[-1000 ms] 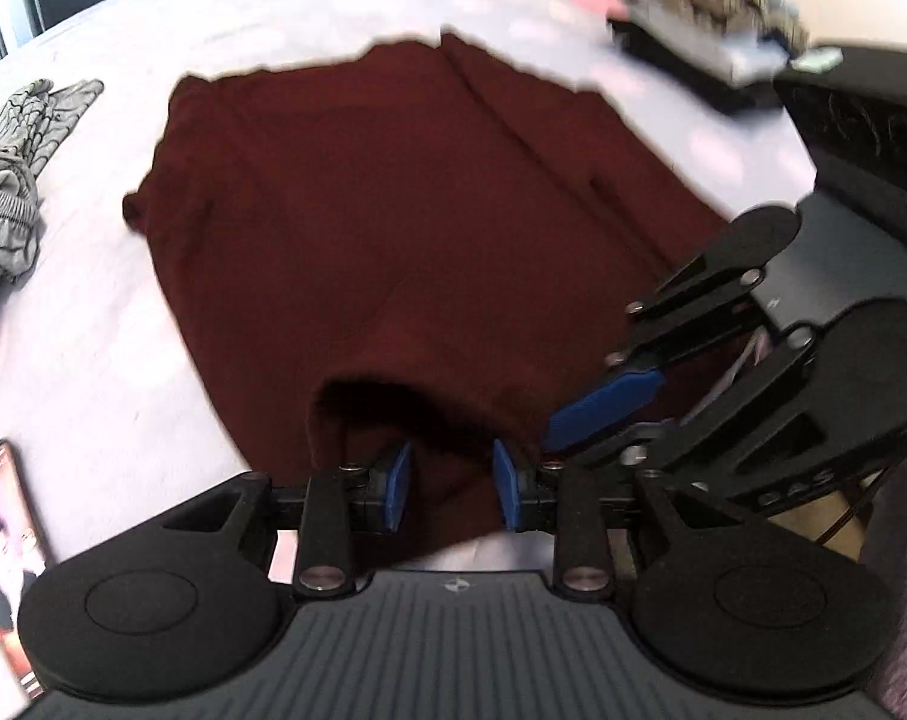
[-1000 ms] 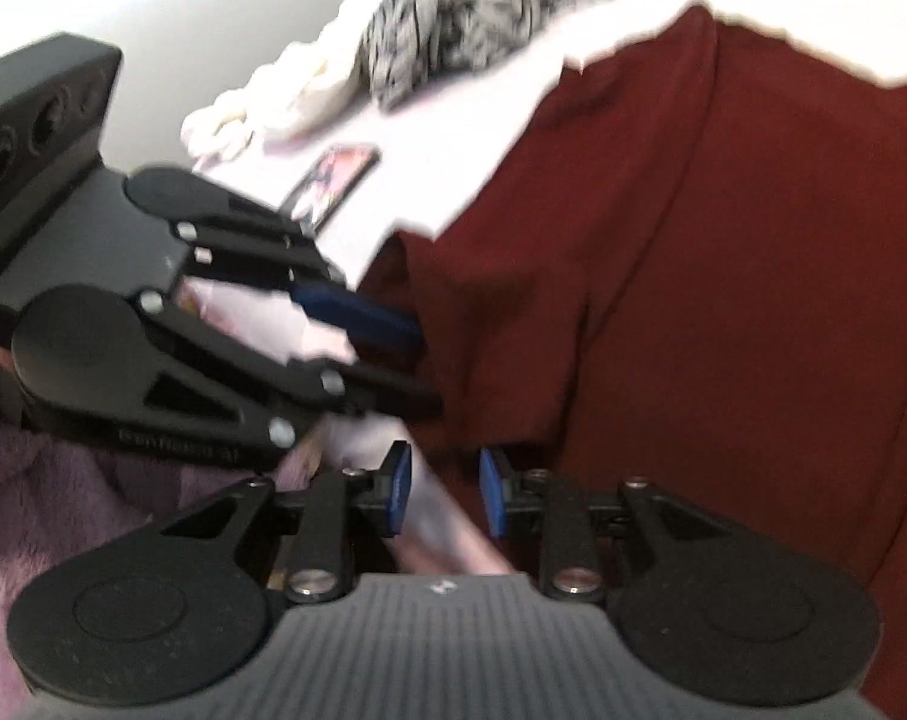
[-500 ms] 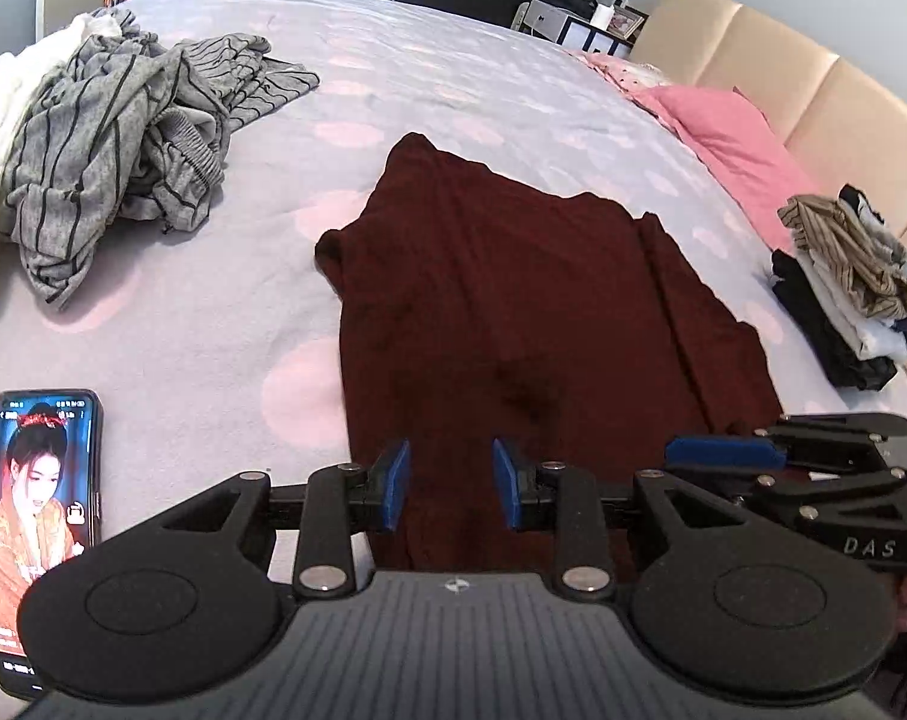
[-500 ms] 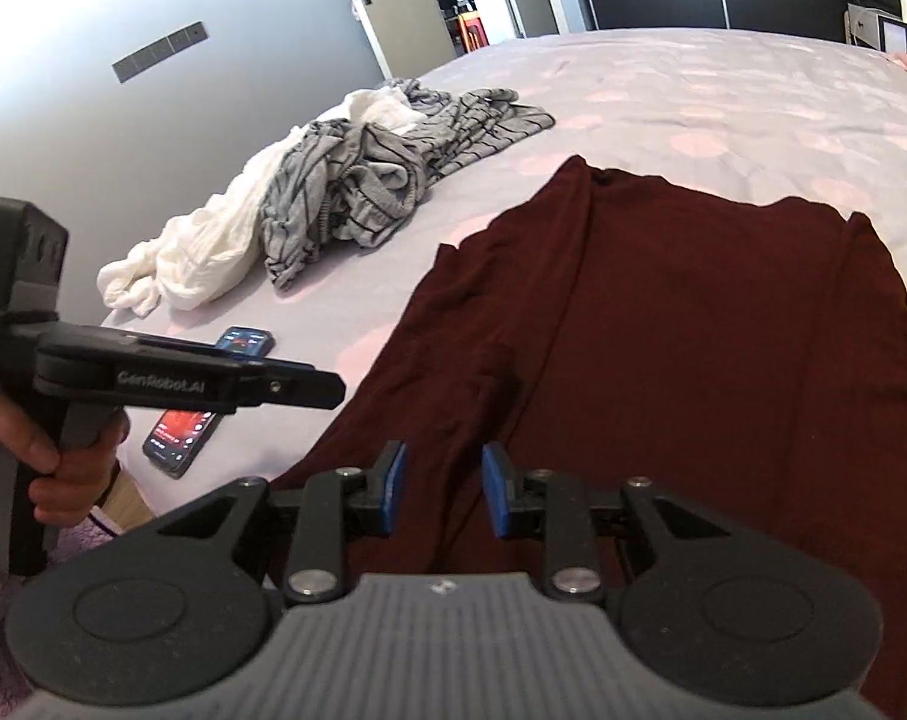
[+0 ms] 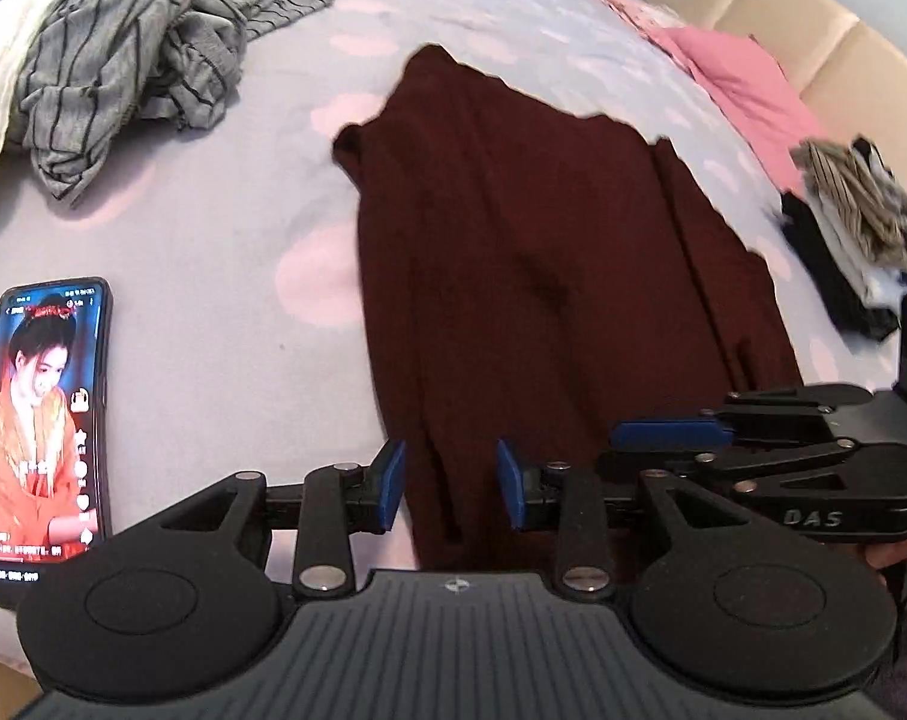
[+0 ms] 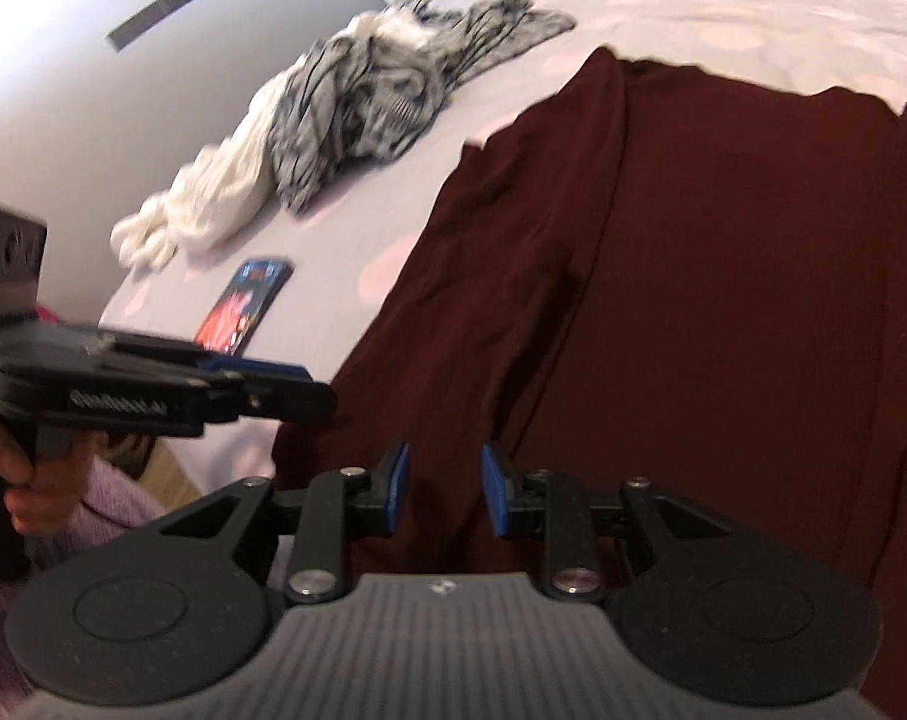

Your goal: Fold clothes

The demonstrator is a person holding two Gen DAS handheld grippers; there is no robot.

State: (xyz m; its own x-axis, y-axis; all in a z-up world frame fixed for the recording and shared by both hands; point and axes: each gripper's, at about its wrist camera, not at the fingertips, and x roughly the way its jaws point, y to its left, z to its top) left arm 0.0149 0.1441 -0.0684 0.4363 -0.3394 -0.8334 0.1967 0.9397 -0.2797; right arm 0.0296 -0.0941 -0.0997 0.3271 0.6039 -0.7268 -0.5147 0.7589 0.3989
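Observation:
A dark maroon garment [image 5: 543,240] lies spread flat on the bed, with its near hem at the bed's front edge. My left gripper [image 5: 450,483] is open over the hem's left part, and cloth shows in the gap between its blue pads. The right gripper [image 5: 669,435] sits just to its right over the same hem. In the right wrist view the maroon garment [image 6: 723,270] fills the right side. My right gripper [image 6: 444,489] is open above a lengthwise fold near the hem. The left gripper [image 6: 261,372] is at the left, held by a hand [image 6: 27,480].
A lit phone [image 5: 45,420] lies on the bedspread left of the garment. A grey striped clothes pile [image 5: 129,48] and a white garment [image 6: 213,198] lie at the far left. A pink pillow [image 5: 741,78], a folded stack [image 5: 855,222] and the headboard [image 5: 813,30] are at the right.
A second ago both grippers were low and tilted at the garment's raised near edge. They have since drawn back and levelled, and the garment now lies flat. Both jaws stay apart.

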